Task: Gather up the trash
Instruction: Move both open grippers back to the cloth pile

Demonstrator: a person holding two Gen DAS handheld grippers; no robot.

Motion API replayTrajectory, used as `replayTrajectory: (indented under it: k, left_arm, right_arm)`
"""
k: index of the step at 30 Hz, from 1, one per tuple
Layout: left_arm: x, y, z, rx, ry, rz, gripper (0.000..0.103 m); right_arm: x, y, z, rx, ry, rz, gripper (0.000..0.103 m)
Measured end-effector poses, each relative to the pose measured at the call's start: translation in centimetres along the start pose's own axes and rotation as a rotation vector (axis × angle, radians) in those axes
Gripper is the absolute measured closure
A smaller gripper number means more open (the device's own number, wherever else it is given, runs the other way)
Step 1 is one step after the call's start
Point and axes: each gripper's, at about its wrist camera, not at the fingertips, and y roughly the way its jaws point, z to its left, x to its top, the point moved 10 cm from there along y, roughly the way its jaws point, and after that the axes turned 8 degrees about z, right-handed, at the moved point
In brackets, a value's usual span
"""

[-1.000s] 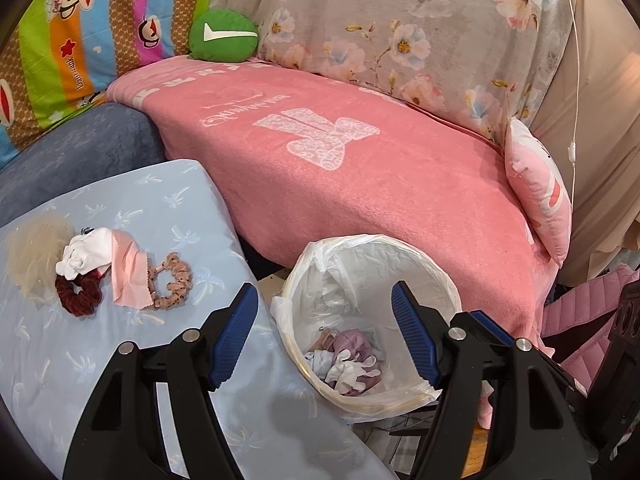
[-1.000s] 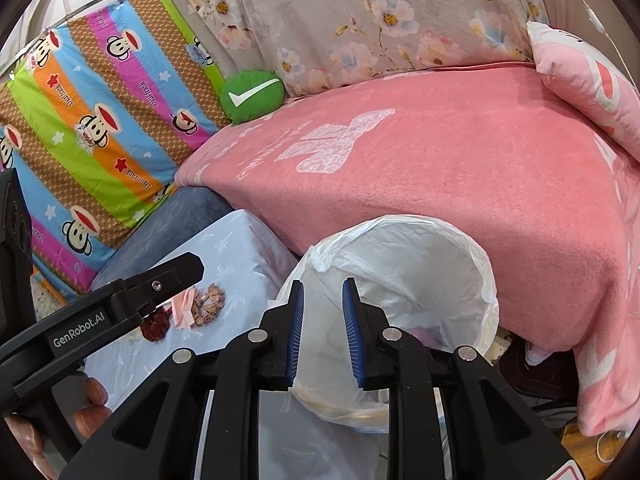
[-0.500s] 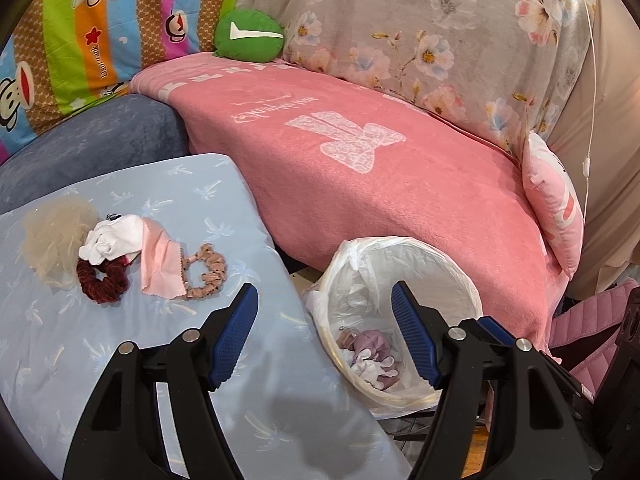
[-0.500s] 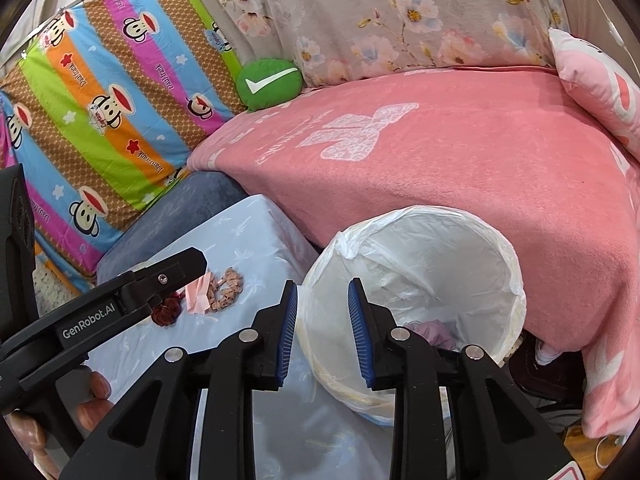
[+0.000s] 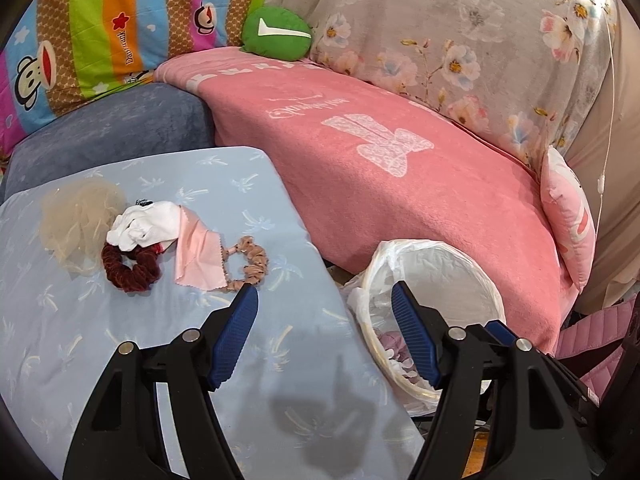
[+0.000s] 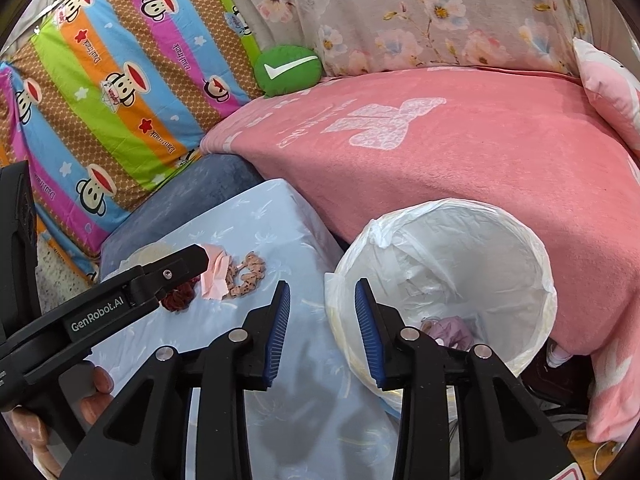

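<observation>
A heap of small items lies on the light blue table [image 5: 120, 344]: a beige mesh puff [image 5: 78, 222], a white cloth [image 5: 144, 224], a dark red scrunchie [image 5: 130, 266], a pink cloth [image 5: 198, 256] and a peach scrunchie [image 5: 250, 262]. A white-lined bin [image 5: 480, 280] stands beside the table's right edge, with pink and white items inside. My left gripper [image 5: 322, 300] is open and empty, just in front of the peach scrunchie. My right gripper [image 6: 322, 292] is open and empty, over the gap between the table and the bin [image 6: 520, 248]. The peach scrunchie [image 6: 248, 274] also shows in the right wrist view.
A sofa with a pink blanket [image 5: 400, 168] runs behind the table and bin. A green cushion [image 5: 278, 34] and a pink pillow [image 5: 570, 216] lie on it. A striped cartoon cloth [image 6: 120, 80] hangs at the left.
My left gripper has moved left from over the bin toward the heap on the table. My right gripper has opened wider and drawn back from the bin.
</observation>
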Motion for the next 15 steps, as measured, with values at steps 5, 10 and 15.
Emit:
replayTrajectory:
  k: [5,10,15]
  left_arm:
    - [-0.2,-0.1,1.7,0.012,-0.025,0.001,0.037]
    - [-0.3,-0.1,4.0,0.031,-0.059,0.003,0.035]
    - [-0.4,-0.2,6.6,0.055,-0.093,0.003,0.034]
  right_arm:
    - [-0.3,0.9,1.5,0.006,-0.027,0.019,0.068]
    - [-0.8,1.9,3.2,0.012,-0.050,0.037,0.068]
    - [-1.0,2.9,4.9,0.019,-0.077,0.056,0.068]
